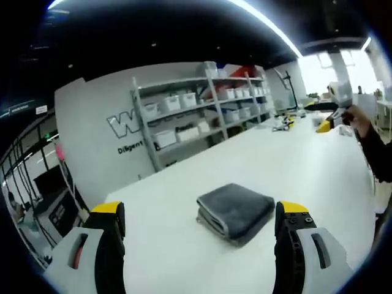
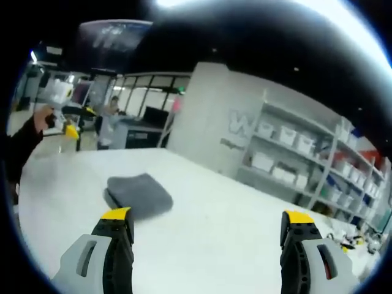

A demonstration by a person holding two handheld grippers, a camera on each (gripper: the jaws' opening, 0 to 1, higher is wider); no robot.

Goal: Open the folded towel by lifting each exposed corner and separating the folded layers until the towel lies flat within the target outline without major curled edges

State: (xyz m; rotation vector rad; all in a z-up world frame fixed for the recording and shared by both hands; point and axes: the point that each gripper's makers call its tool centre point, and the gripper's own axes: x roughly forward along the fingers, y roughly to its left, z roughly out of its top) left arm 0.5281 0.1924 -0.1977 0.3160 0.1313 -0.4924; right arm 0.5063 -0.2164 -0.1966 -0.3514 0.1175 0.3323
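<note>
Grey microfibre towel [image 1: 236,210], folded square, lay on the white table [image 1: 318,165], untouched. Left gripper [image 1: 199,220] hung just short of the towel, jaws wide, empty; right gripper [image 2: 208,228] likewise, towel off its left jaw. Unfolding evidently not begun; next move: take an exposed corner.

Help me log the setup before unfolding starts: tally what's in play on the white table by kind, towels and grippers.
Grey folded towel: 1
Open grippers with yellow tips: 2, the left gripper and the right gripper
Total: 3
</note>
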